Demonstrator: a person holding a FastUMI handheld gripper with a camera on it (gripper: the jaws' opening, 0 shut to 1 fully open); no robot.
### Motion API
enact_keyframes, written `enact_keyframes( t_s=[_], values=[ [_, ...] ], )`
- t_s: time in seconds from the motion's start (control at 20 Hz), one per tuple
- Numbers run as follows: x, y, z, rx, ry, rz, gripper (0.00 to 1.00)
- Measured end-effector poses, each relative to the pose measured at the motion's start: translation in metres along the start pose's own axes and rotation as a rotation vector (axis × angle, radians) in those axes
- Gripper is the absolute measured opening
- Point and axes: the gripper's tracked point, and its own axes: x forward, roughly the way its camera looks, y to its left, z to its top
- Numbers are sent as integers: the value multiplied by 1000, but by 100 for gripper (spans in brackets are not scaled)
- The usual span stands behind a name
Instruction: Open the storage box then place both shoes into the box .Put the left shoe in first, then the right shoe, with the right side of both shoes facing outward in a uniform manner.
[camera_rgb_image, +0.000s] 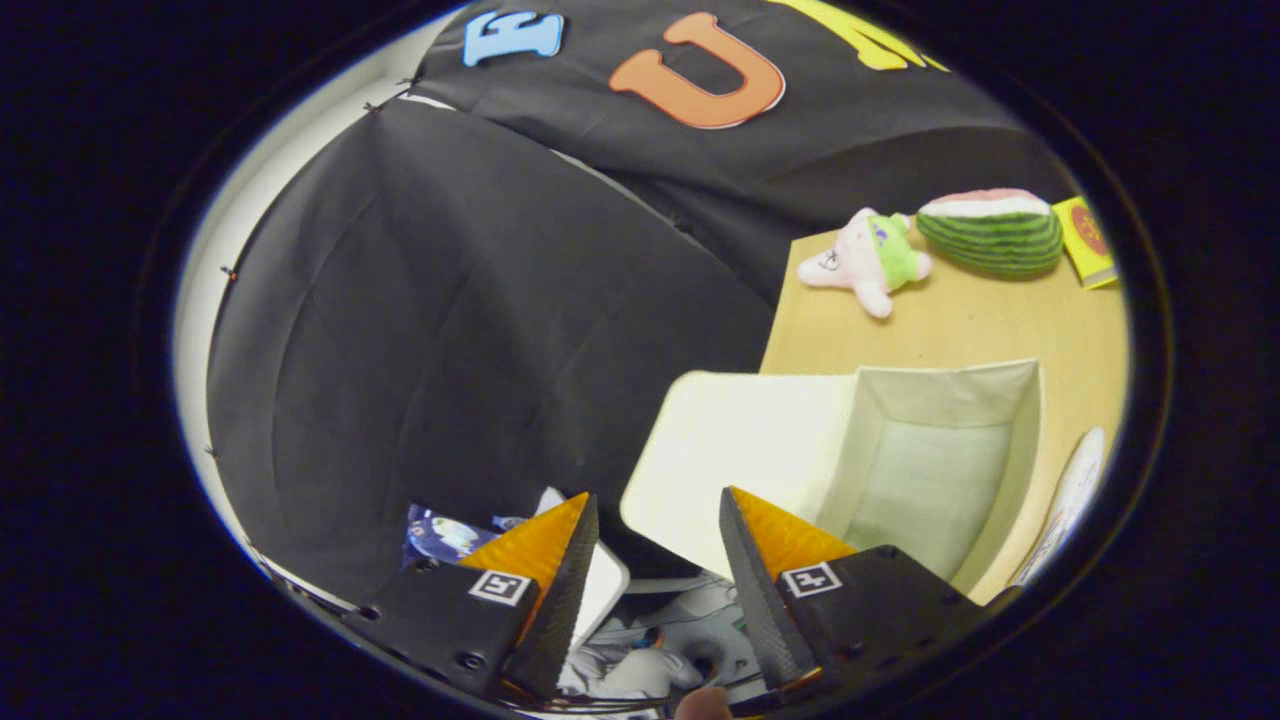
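The cream fabric storage box (930, 470) stands open on the wooden table (950, 325), and its inside looks bare. Its lid (735, 445) is swung out flat past the table's edge, just ahead of my right finger. My gripper (655, 505) is open with nothing held; the gap between the fingers looks past the lid's near corner. A white curved thing (1075, 495), perhaps a shoe, lies against the box's far side; I cannot tell which shoe it is.
At the back of the table lie a pink plush toy (865, 262), a watermelon plush (990, 232) and a yellow book (1087, 240). Off the table, below my fingers, sit a blue packet (440, 535) and grey-white clutter (650, 640).
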Motion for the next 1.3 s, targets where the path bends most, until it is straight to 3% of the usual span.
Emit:
enact_keyframes(
  t_s=[0.05,0.3,0.55,0.8,0.9,1.05,1.3],
  values=[
    [-11,-11,-1,-29,-20,-34,87],
    [-93,-87,12,-260,-201,-366,95],
    [-171,-177,-4,-232,-202,-587,97],
    [-203,-274,-72,-106,-29,-733,97],
    [-197,-309,-101,-56,63,-748,97],
    [-174,-353,-137,46,190,-705,97],
    [-144,-411,-162,142,308,-664,93]
  ],
)
